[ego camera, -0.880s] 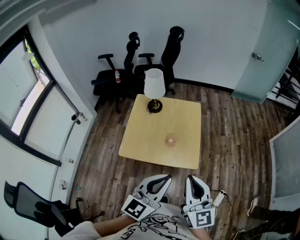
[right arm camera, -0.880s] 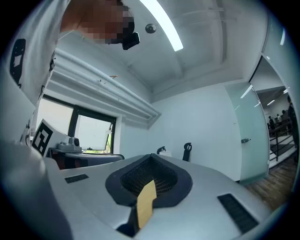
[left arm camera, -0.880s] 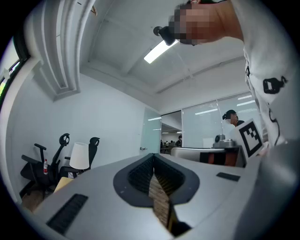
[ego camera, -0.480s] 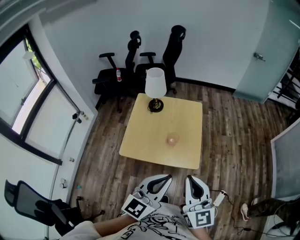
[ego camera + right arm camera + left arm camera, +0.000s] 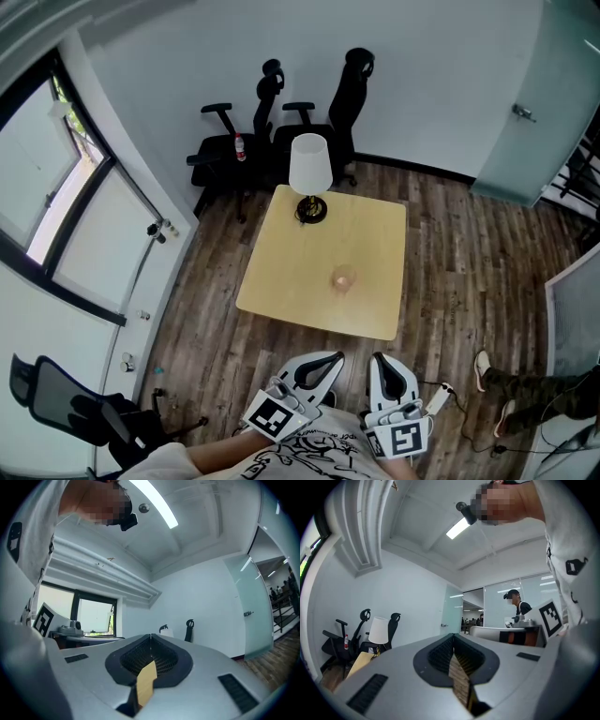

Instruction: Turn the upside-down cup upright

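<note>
1. Floor (image 5: 450, 272): dark wood planks that run under everything else.
2. Glass door (image 5: 530, 122): frosted, at the far right wall.
3. Tabletop (image 5: 291, 281): square, pale wood, in the middle of the room, well ahead of both grippers.
4. Office chairs (image 5: 230, 150): two, black, side by side against the far wall behind the tabletop. A third black chair (image 5: 56, 408) stands at the near left.
5. Left gripper (image 5: 323, 361): white shell and marker cube, held low by the person's body, pointing level toward the tabletop. Its own view shows the jaws clenched tip to tip with nothing between them.
6. Right gripper (image 5: 386, 366): just beside the left one, same level pose. Its own view shows the jaws pressed together and empty.
7. Lamp (image 5: 309, 164): white shade on a dark round base, upright at the far edge of the tabletop.
8. Cup (image 5: 343, 278): small, translucent, pinkish. It sits alone near the tabletop's centre, slightly toward the near right, well apart from the lamp and from both grippers. Seen from above its outline is round, so its long axis appears vertical. It is too small to tell which end faces up.
9. Bottle (image 5: 241, 145): red and white, on the seat of the left-hand chair.
</note>
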`<state>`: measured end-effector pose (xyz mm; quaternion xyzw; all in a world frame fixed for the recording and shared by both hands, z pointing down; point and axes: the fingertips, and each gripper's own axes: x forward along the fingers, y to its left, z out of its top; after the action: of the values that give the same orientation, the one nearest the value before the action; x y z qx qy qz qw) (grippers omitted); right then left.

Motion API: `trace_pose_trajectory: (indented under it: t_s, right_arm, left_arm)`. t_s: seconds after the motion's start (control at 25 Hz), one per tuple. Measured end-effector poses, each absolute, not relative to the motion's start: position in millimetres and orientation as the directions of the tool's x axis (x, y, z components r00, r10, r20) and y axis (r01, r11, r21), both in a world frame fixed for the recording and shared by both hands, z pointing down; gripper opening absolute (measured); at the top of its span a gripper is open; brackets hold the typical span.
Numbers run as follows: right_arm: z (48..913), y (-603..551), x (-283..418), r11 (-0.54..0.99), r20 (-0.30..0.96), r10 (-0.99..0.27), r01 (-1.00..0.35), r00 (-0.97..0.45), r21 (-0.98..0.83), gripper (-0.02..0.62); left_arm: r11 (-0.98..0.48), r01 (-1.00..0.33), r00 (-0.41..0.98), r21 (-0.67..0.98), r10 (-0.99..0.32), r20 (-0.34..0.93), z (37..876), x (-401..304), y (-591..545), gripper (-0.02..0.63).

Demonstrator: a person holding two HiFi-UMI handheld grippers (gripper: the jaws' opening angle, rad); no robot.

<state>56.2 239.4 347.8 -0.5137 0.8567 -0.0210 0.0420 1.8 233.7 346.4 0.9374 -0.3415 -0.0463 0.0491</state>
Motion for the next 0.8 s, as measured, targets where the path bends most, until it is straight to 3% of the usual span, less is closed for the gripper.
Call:
trace_pose_trajectory:
  t_s: [0.8]
  right_arm:
    - [379.5, 219.8, 67.8, 0.478, 0.008, -0.876, -0.87, -0.482, -0.125, 0.023]
  left_arm:
    - [-0.732, -0.66, 0.742, 0.169, -0.67, -0.003, 373.5, 14.2, 216.6, 0.009]
